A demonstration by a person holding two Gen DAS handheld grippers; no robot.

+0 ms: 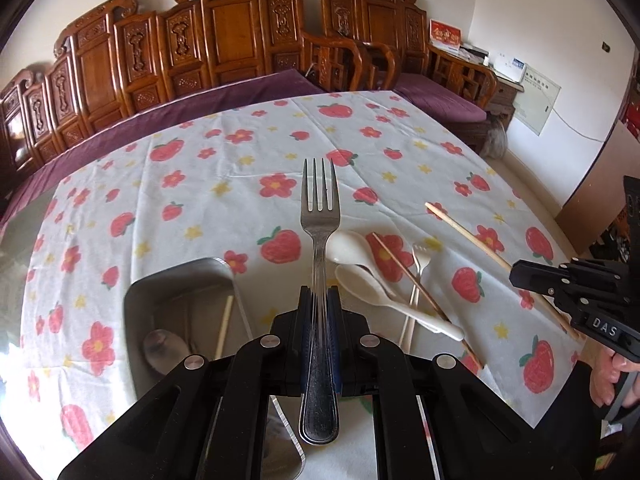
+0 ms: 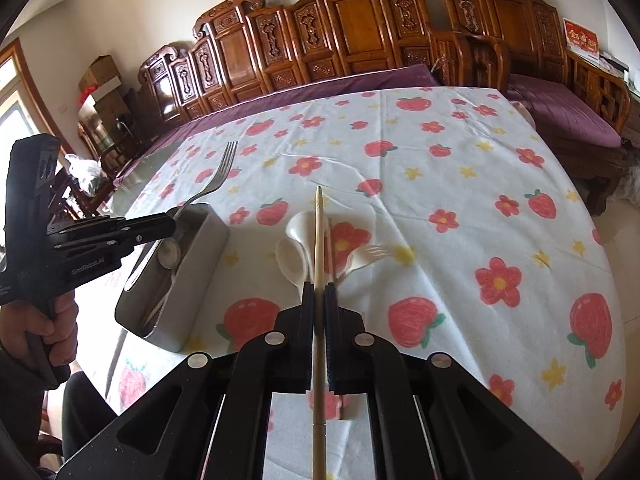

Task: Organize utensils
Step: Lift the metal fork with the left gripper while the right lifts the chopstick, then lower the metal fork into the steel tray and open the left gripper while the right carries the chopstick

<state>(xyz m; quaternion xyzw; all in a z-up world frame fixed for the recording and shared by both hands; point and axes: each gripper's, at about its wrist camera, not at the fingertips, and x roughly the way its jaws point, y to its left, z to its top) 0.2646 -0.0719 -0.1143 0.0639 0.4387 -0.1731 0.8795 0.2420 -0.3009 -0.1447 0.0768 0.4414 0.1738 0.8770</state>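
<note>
My left gripper (image 1: 320,294) is shut on a steel fork (image 1: 320,216), held above the table, tines pointing away. It also shows in the right wrist view (image 2: 170,224), with the fork (image 2: 216,176) over the steel tray (image 2: 192,280). My right gripper (image 2: 319,292) is shut on a wooden chopstick (image 2: 319,232); it shows in the left wrist view (image 1: 520,276) with that chopstick (image 1: 464,230). On the cloth lie two white spoons (image 1: 348,246), a white plastic fork (image 1: 420,264) and another chopstick (image 1: 404,268). The tray (image 1: 176,276) holds a spoon (image 1: 164,346) and a chopstick (image 1: 224,326).
The table has a white cloth (image 2: 440,184) printed with red strawberries and flowers. A carved wooden bench (image 2: 360,40) with purple cushions stands behind it. The person's hands (image 2: 48,320) hold the gripper handles at the near edge.
</note>
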